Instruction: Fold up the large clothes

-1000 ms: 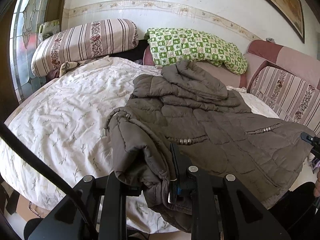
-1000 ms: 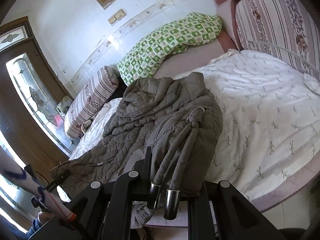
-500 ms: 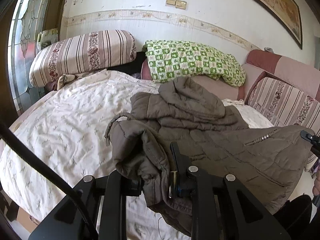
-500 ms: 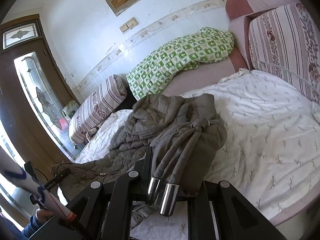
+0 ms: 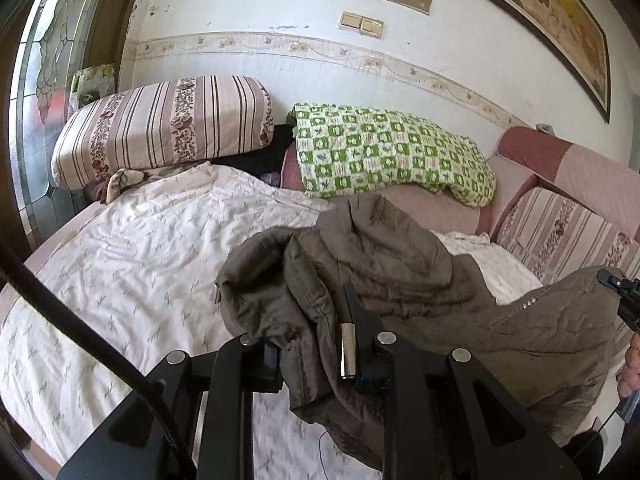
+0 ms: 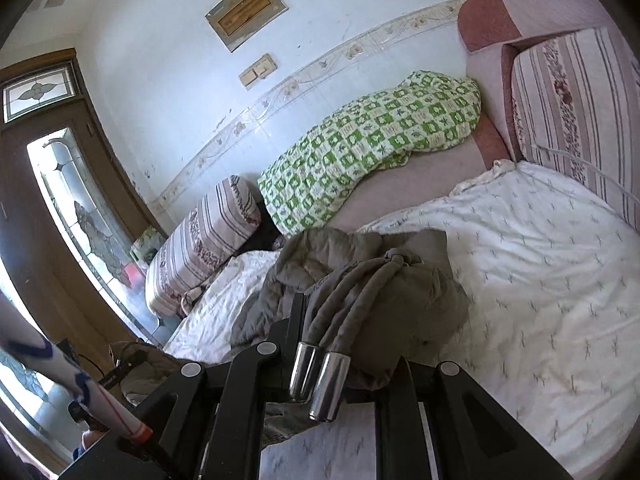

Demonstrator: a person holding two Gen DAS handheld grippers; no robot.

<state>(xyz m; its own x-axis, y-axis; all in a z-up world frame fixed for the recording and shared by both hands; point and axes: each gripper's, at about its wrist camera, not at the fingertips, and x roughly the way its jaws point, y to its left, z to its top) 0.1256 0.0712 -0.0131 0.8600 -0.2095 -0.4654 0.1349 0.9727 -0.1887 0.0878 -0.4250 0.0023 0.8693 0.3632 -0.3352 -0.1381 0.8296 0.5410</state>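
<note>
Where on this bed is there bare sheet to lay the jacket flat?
Bare white sheet lies between the striped pillow and the jacket, and another wide patch runs from the jacket toward the striped cushion. The head end, under the green blanket, is crowded.

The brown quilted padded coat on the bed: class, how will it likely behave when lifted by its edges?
The brown quilted padded coat looks floppy: it sags between the left gripper and right gripper. Its puffy bulk probably resists sharp creases. The metal-tipped drawcords will likely dangle and swing.
</note>
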